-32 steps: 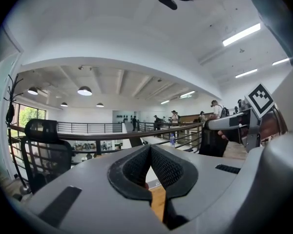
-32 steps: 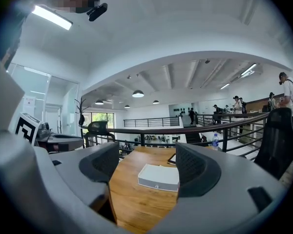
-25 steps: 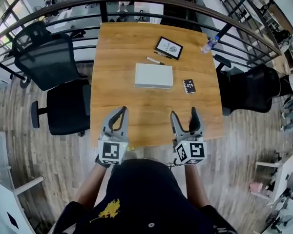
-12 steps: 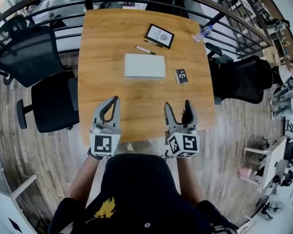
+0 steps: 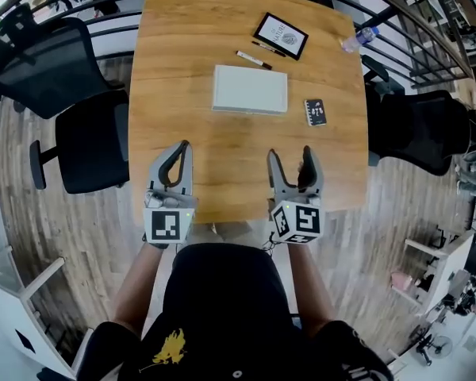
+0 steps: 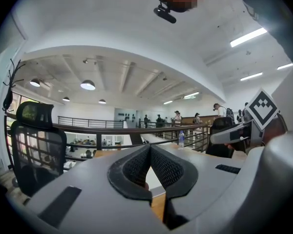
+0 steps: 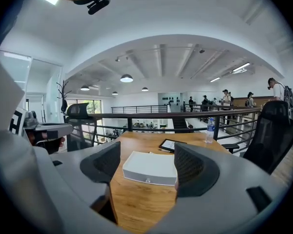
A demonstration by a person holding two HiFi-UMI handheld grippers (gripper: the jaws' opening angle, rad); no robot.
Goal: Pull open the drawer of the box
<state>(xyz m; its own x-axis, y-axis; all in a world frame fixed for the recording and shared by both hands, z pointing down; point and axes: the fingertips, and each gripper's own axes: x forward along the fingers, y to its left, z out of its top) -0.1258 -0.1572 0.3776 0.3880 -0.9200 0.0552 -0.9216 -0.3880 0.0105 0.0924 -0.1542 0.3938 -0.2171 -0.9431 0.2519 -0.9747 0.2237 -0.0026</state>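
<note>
- Left hand-held gripper: jaws pressed together, empty.
- Right hand-held gripper: jaws wide, closing, nothing between them.
- White box, drawer closed, lies on the tabletop well ahead of both.

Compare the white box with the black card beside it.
The box is white and plain on top; the card is black with white print. The box is much larger and thicker; the card looks thin and flat. Both are rectangular and rest on the table, apart from each other.
</note>
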